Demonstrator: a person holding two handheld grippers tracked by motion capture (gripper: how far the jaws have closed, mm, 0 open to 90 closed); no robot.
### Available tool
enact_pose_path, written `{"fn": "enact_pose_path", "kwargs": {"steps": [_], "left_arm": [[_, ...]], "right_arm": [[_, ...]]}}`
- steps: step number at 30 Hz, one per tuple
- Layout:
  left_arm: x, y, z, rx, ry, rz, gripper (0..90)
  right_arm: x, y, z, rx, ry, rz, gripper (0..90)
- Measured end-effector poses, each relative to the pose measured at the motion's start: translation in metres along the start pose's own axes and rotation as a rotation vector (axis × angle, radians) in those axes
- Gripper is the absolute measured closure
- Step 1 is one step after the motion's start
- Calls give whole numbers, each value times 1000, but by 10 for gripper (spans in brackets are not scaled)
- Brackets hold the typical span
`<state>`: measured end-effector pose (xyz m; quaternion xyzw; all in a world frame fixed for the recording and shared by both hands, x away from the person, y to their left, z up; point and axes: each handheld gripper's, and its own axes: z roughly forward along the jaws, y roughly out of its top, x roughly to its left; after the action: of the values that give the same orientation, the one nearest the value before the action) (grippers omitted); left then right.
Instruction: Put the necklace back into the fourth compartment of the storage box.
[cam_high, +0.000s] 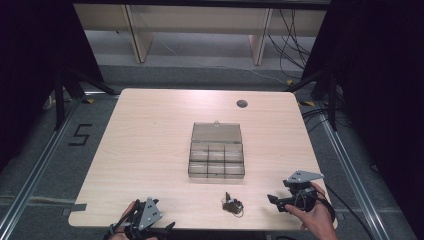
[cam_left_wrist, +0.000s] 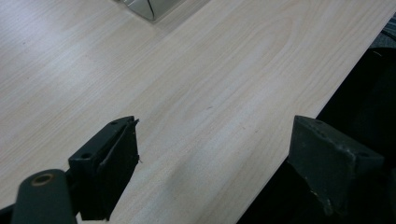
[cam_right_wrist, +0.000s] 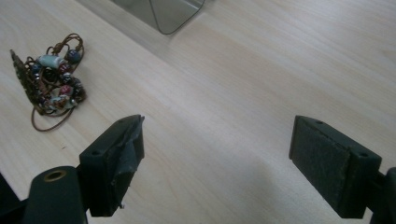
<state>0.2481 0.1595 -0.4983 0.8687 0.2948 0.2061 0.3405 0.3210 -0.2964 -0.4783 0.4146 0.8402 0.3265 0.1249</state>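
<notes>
We see a bench (cam_high: 150, 150) of pale wood-grain laminate with rounded corners and a small round grommet hole (cam_high: 242, 104) near its far edge. At its middle stands a box (cam_high: 216, 156) of clear, smoky plastic, rectangular, its lid tipped open toward the far side and its tray split into small square compartments. Near the front edge, just in front of the box and apart from it, lies the bracelet (cam_high: 232, 204): a tangle of thin brown cord strung with small glossy beads in blue, white and red, with a loose loop trailing out (cam_right_wrist: 52, 79). Our right hand-held gripper (cam_high: 274, 200) hovers just right of the bracelet, black, angular, with a grey three-cornered plate on top; its jaws stand released, wide apart, their flat pads (cam_right_wrist: 122, 158) matte and rough, with bare bench between them. Our left hand-held gripper (cam_high: 167, 227) sits at the bench's front edge, well apart from the bracelet, jaws likewise released over bare wood and the dark drop beyond the edge. Nothing lies between the right gripper and the bracelet. Around the bench we see grey floor, metal rails, dark curtains and loose cables (cam_high: 295, 40).
</notes>
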Motion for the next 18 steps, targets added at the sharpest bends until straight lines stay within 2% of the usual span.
{"fn": "enact_pose_path", "kwargs": {"steps": [2, 3, 4, 5, 6, 7, 8, 10, 13, 14, 16, 18], "left_arm": [[0, 0, 1, -10, -2, -8, 155], [0, 0, -1, 1, -5, 0, 155], [-1, 0, -1, 2, -3, -2, 155], [-1, 0, 0, -11, -8, -4, 155], [-1, 0, -1, -9, -4, 3, 155], [-1, 0, -1, -9, -4, 3, 155], [1, 1, 0, -8, -6, 25, 155], [0, 0, 0, -5, -3, 3, 155], [0, 0, -1, 3, -5, 1, 155], [0, 0, -1, -1, 7, 5, 155], [0, 0, -1, 0, 7, 5, 155], [0, 0, -1, 2, 8, 6, 155]], "right_arm": [[1, 1, -1, 16, 0, -20, 191], [2, 1, 0, 14, 1, -27, 191], [4, 2, -1, 21, 4, -18, 194], [4, 0, 3, -19, -2, -28, 198], [5, 1, 1, 5, 3, -32, 203], [5, 1, 1, 5, 3, -32, 203], [5, 2, 0, 17, 3, -40, 203], [5, 2, -2, 29, 6, -42, 204], [6, 3, -3, 36, 9, -51, 204], [7, 3, -2, 31, 15, -31, 204], [8, 3, -2, 34, 15, -32, 204], [9, 4, -2, 36, 20, -61, 204]]}}
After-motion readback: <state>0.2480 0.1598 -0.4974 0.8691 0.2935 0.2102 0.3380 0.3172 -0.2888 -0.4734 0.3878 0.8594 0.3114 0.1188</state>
